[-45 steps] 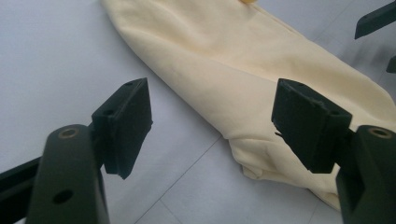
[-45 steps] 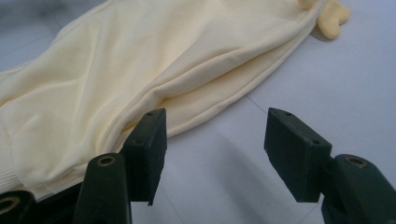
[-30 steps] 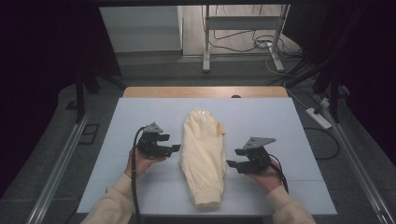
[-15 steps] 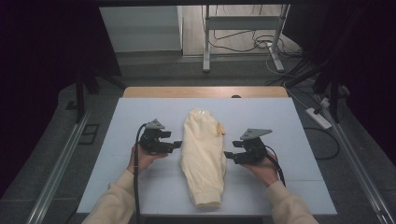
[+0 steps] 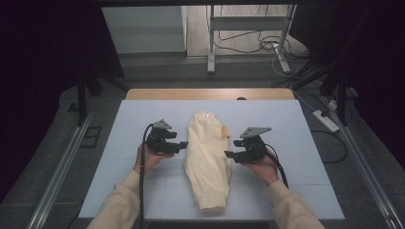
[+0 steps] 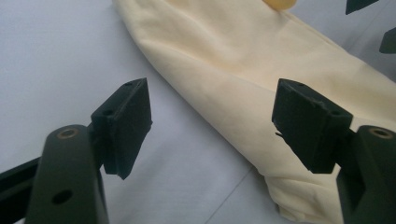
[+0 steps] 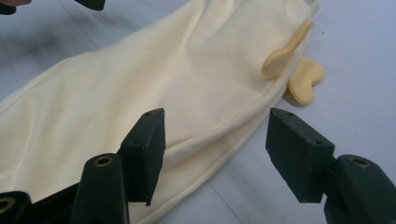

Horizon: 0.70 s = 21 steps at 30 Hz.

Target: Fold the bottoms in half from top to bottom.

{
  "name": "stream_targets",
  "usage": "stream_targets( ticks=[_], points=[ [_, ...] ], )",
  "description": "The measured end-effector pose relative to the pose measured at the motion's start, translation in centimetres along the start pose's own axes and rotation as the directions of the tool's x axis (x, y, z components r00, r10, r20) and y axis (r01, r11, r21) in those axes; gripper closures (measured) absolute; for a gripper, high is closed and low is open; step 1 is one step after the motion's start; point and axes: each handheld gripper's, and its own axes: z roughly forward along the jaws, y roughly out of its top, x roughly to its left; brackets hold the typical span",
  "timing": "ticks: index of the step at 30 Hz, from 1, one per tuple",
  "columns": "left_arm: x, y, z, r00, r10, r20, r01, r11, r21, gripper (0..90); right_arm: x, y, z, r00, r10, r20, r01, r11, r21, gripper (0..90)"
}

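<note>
Holding apart, jaws wide with nothing between the pads: left gripper [image 5: 181, 144], just beside the left edge of the cream garment [image 5: 208, 160], tips pointing inward at the cloth without touching it. Gripped from below by the left hand [image 5: 149, 158], cream sleeve [image 5: 119, 202] coming in from the bottom edge, black cable [image 5: 142, 191] trailing back along the forearm. Seen along its own jaws in the left gripper view [image 6: 212, 126]: bare pale surface under the gap, garment edge [image 6: 261, 93] running slantwise behind and under the right-hand pad.

Mirroring on the other side: right gripper [image 5: 229, 154], likewise released, jaws spread and empty, just beside the garment's right edge, carried by the right hand [image 5: 261, 167]. Looking along its jaws in the right gripper view [image 7: 215, 144]: folded hem of the garment [image 7: 140, 84] lying under the gap, no pad pressing on it; two small yellow tabs [image 7: 299, 70] at the cloth's far end.

Lying lengthwise down the middle of the white table mat [image 5: 296, 129], between the two grippers: the garment, folded narrow, one end toward the person, the other toward the wooden table edge [image 5: 210, 94].
</note>
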Motion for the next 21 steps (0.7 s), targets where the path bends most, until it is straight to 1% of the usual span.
stream_targets(
  ticks=[5,10,12,16,21],
  points=[
    [0.2,0.1,0.3,1.0000,0.000,-0.003,0.000,1.0000,0.007,27.7,0.0,0.4,0.5,1.0000,-0.001,-0.005,0.001,1.000,0.002,37.8],
    [0.5,0.2,0.4,1.0000,-0.003,-0.005,0.003,1.0000,0.008,27.6,-0.2,0.7,1.0,1.0000,-0.006,0.003,0.006,1.000,0.003,37.8],
    [0.6,0.3,0.5,1.0000,-0.006,-0.006,0.006,0.9999,0.010,27.5,-0.4,0.7,1.2,1.0000,-0.003,0.004,0.003,1.000,0.011,37.8],
    [1.0,0.3,0.8,0.9998,-0.012,-0.014,0.013,0.9998,0.013,27.5,-1.0,0.9,1.3,0.9999,0.002,0.013,-0.002,1.000,0.006,37.8],
    [1.5,0.9,1.2,0.9999,-0.010,-0.013,0.010,0.9999,0.012,27.5,-1.9,1.4,1.5,0.9997,0.015,0.021,-0.015,1.000,0.003,37.8]
  ],
)
